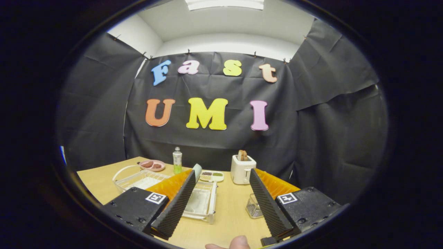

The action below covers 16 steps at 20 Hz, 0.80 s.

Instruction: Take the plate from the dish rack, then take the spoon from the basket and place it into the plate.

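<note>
The tongs are gaping wide, holding nothing, above the surface. The plate is standing upright in the dish rack; the basket is sitting right of that rack.

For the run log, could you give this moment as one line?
gripper: open, holding nothing | plate: in dish rack | basket: right of rack

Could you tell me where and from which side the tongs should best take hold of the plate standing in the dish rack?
Probably the plate's upper rim, from above. It stands on edge in the white dish rack, its pale rim rising just behind the tip of the left finger, so that top edge looks like the free part; the rack walls close in lower down. The tongs are open, fingers spread wide, holding nothing.
</note>
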{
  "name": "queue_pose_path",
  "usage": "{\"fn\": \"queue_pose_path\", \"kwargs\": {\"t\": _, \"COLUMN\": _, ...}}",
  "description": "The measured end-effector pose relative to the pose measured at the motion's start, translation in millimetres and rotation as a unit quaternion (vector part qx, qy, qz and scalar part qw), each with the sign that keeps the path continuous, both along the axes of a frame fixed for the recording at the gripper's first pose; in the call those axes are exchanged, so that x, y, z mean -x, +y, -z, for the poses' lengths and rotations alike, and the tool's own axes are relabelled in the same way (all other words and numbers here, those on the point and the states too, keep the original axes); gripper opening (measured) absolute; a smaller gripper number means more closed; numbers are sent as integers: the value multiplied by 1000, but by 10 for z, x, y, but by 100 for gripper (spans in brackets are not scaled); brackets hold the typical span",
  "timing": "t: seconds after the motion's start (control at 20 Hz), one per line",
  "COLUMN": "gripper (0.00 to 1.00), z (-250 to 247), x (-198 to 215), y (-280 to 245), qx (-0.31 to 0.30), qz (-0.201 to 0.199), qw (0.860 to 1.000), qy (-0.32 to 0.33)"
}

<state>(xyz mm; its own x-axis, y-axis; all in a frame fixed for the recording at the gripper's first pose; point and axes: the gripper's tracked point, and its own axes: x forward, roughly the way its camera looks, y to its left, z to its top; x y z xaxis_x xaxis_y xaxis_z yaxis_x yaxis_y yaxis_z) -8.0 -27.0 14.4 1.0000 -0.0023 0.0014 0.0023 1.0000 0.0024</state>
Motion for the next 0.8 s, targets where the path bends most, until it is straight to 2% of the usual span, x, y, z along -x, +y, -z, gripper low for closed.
{"fn": "queue_pose_path", "kwargs": {"t": 0.3, "gripper": 100, "z": 42, "x": -260, "y": 117, "qx": -2, "qz": -34, "qw": 997, "qy": 64}}
{"fn": "queue_pose_path", "kwargs": {"t": 0.55, "gripper": 100, "z": -137, "x": -570, "y": 81, "qx": 3, "qz": -58, "qw": 994, "qy": 96}}
{"fn": "queue_pose_path", "kwargs": {"t": 0.7, "gripper": 100, "z": -170, "x": -784, "y": 108, "qx": -13, "qz": -83, "qw": 987, "qy": 136}}
{"fn": "queue_pose_path", "kwargs": {"t": 0.8, "gripper": 100, "z": -235, "x": -921, "y": 92, "qx": -3, "qz": -85, "qw": 985, "qy": 151}}
